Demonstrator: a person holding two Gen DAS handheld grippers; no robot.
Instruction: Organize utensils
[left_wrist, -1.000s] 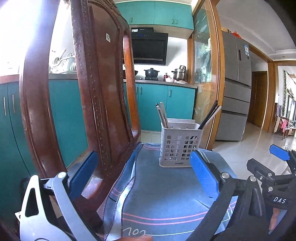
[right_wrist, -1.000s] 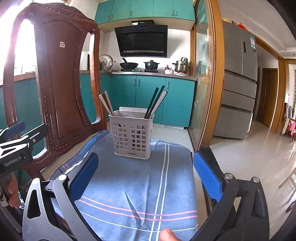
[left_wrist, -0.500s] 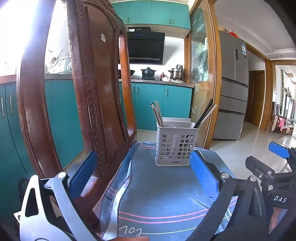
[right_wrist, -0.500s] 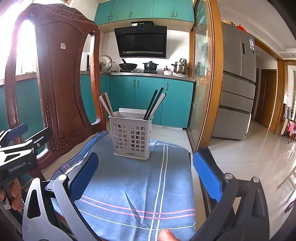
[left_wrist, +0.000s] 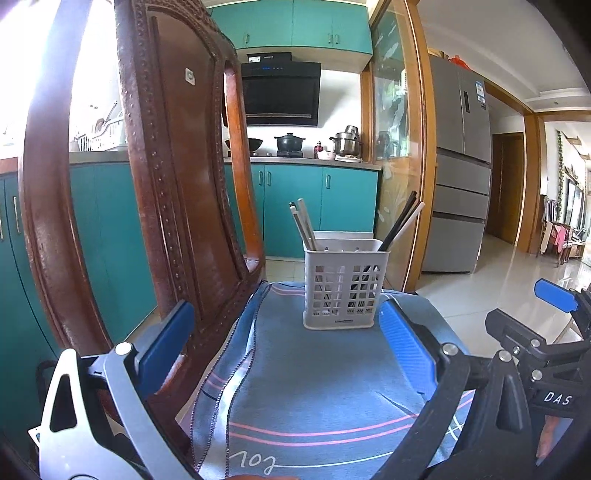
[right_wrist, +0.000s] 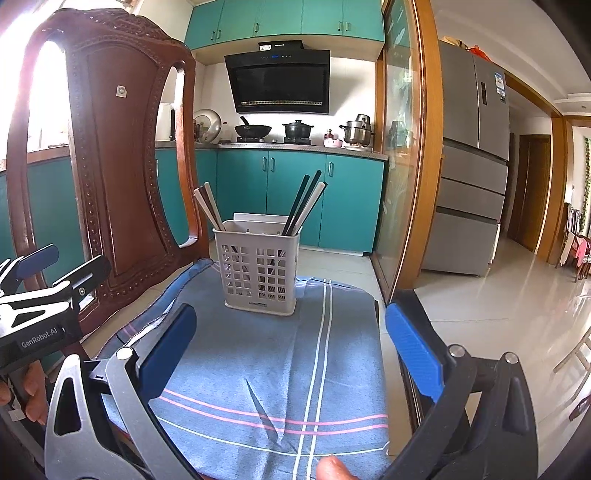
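Observation:
A white slotted utensil basket (left_wrist: 343, 284) (right_wrist: 258, 271) stands on a blue striped cloth (left_wrist: 317, 387) (right_wrist: 280, 369) at the far end of a chair seat. Light chopsticks (left_wrist: 303, 225) (right_wrist: 208, 208) lean out of its left side and dark and white chopsticks (left_wrist: 402, 223) (right_wrist: 304, 206) out of its right. My left gripper (left_wrist: 288, 339) is open and empty, well short of the basket. My right gripper (right_wrist: 291, 350) is open and empty too, also short of it. Each gripper shows at the edge of the other's view.
The carved wooden chair back (left_wrist: 166, 184) (right_wrist: 110, 166) rises close on the left. Teal kitchen cabinets (right_wrist: 295, 195), a stove with pots and a grey fridge (right_wrist: 472, 166) stand behind. A tiled floor (right_wrist: 498, 295) lies to the right of the seat.
Both grippers have drawn back a little from the basket, which looks smaller. The left view has swung slightly so the basket sits more central. Both stay open.

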